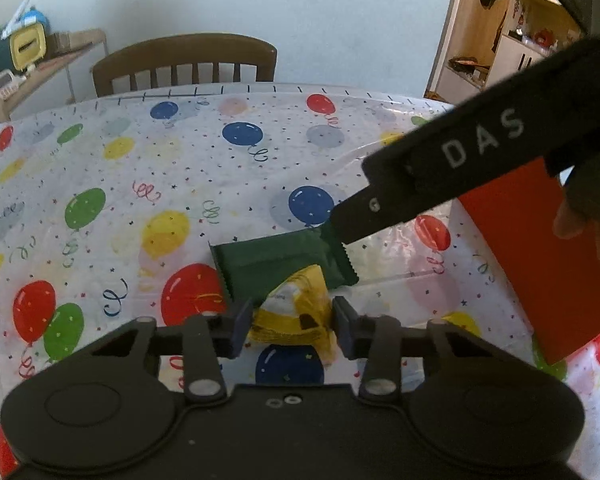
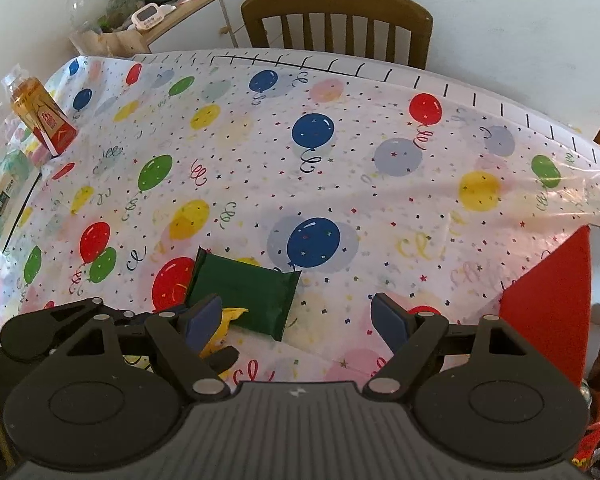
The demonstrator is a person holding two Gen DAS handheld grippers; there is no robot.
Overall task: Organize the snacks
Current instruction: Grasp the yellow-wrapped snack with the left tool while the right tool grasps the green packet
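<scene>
red box (image 1: 540, 256): right of both grippers' fingers, cut off by frame edge
green packet (image 1: 276, 264): just ahead of fingers, near corner hidden under yellow packet
yellow packet (image 1: 296, 312): crumpled, lower part hidden
left gripper (image 1: 290, 326): clamped on yellow packet
right gripper (image 2: 300, 320): spread wide, nothing between

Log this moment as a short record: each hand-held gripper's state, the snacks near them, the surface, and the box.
left hand-held gripper: shut on yellow snack packet
right hand-held gripper: open, nothing between its pads, over the green packet's end
green snack packet: flat on table, partly overlapped by the yellow one
surface: balloon-print tablecloth
red box: at the table's right side
</scene>
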